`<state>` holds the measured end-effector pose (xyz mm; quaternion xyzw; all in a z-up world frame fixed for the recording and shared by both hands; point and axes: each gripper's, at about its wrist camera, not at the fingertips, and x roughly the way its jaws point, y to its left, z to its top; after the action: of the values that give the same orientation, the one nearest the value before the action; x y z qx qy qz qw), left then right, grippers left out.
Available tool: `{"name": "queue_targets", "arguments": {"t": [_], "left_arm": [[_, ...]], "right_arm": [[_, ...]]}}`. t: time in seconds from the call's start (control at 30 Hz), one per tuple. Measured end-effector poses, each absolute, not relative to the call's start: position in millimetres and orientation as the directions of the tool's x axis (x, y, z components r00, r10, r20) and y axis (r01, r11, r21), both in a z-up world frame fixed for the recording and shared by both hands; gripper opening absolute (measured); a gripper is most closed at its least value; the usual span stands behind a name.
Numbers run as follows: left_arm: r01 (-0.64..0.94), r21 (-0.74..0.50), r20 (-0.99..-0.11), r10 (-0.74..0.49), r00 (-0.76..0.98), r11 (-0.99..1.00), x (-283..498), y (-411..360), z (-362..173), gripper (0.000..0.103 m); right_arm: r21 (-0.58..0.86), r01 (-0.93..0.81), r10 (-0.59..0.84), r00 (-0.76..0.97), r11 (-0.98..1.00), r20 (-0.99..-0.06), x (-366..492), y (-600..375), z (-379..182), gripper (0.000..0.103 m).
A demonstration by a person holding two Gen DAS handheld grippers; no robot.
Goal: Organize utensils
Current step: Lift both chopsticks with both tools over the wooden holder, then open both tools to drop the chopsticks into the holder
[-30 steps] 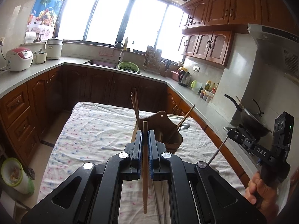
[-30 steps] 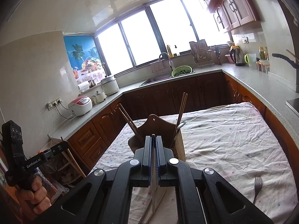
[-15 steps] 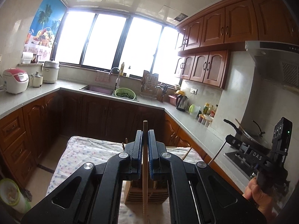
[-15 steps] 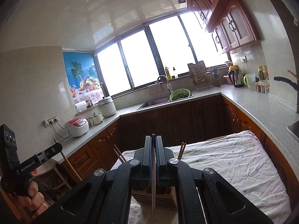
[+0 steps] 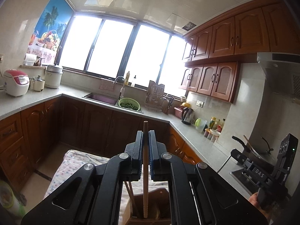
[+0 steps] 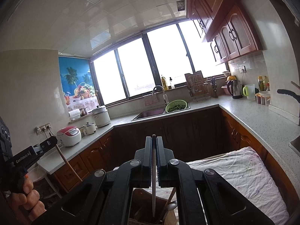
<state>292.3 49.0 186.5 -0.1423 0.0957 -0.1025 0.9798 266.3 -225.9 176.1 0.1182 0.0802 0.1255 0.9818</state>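
My left gripper (image 5: 145,134) is shut on a wooden chopstick (image 5: 145,170) that hangs upright, its lower end over the wooden utensil holder (image 5: 150,206) at the bottom of the left wrist view. My right gripper (image 6: 154,139) is shut on a thin metal chopstick (image 6: 154,185) that hangs upright over the same holder (image 6: 142,206). The holder has other chopsticks (image 5: 131,196) and a spoon (image 6: 171,205) in it. Each gripper shows in the other's view, the left one (image 6: 37,150) and the right one (image 5: 249,165).
The holder stands on a table with a dotted white cloth (image 6: 243,170). Wooden cabinets and grey counters (image 5: 187,129) ring the table. A sink with a green colander (image 5: 129,104), a kettle (image 5: 187,113), rice cookers (image 5: 16,82) and a wok (image 5: 249,146) stand on the counters.
Both grippers have tilted up over the holder, so it has dropped to the bottom edge of both views. Both chopsticks stay gripped, their lower ends now over the holder.
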Motion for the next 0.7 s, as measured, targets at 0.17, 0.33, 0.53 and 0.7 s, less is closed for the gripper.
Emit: {"name": "queue_targets", "arguments": {"t": [0.17, 0.33, 0.53, 0.7], "left_arm": [[0.132, -0.315, -0.197, -0.201, 0.96, 0.94, 312.2, 47.5, 164.4, 0.004], [0.102, -0.35, -0.236, -0.193, 0.952, 0.931, 327.9, 49.4, 138.2, 0.004], [0.083, -0.365, -0.257, -0.186, 0.948, 0.928, 334.4, 47.3, 114.0, 0.004], [0.073, -0.344, -0.307, -0.186, 0.933, 0.936, 339.4, 37.0, 92.5, 0.004]], "right_arm": [[0.265, -0.216, 0.259, 0.956, 0.94, -0.14, 277.1, -228.7, 164.2, 0.004], [0.29, -0.203, 0.258, 0.952, 0.935, -0.164, 285.1, -230.5, 142.4, 0.004], [0.32, -0.186, 0.261, 0.943, 0.929, -0.208, 295.1, -231.8, 117.7, 0.004], [0.334, -0.181, 0.271, 0.93, 0.925, -0.247, 301.5, -227.7, 103.0, 0.004]]}}
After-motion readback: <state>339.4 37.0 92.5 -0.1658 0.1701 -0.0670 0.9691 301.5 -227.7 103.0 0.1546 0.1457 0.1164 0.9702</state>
